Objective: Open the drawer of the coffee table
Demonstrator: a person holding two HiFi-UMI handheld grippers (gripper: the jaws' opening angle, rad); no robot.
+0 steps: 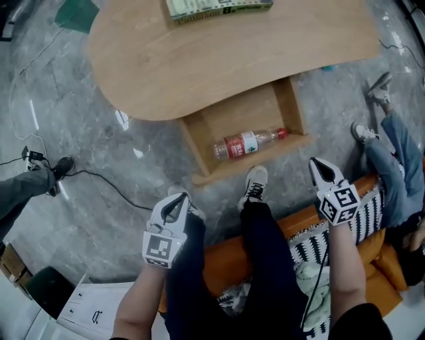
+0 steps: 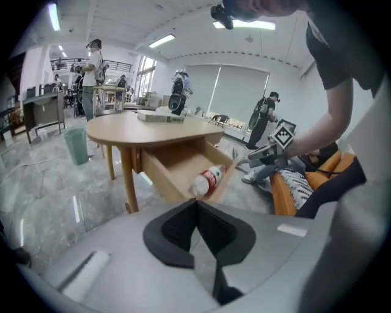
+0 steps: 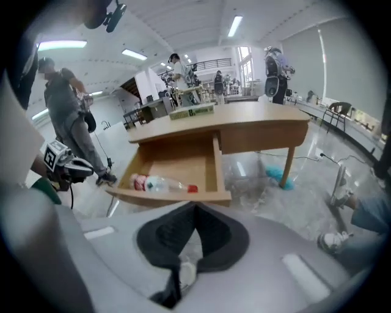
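- Sitting back from the coffee table [image 1: 199,66], you hold both grippers above your knees, well apart from the drawer [image 1: 242,116], which stands pulled out from under the tabletop's near edge.
- Your left gripper [image 1: 174,210] is clenched on nothing; your right gripper [image 1: 323,171] is the same, jaws together and empty.
- The opening looks done, so keep clear. Should you pull further, go slow and straight, lest the drawer leave its runners or the bottle [image 1: 247,143] roll.
- Count: one drawer, one bottle lying in it, one flat box [image 1: 218,6] at the tabletop's far edge, two grippers.
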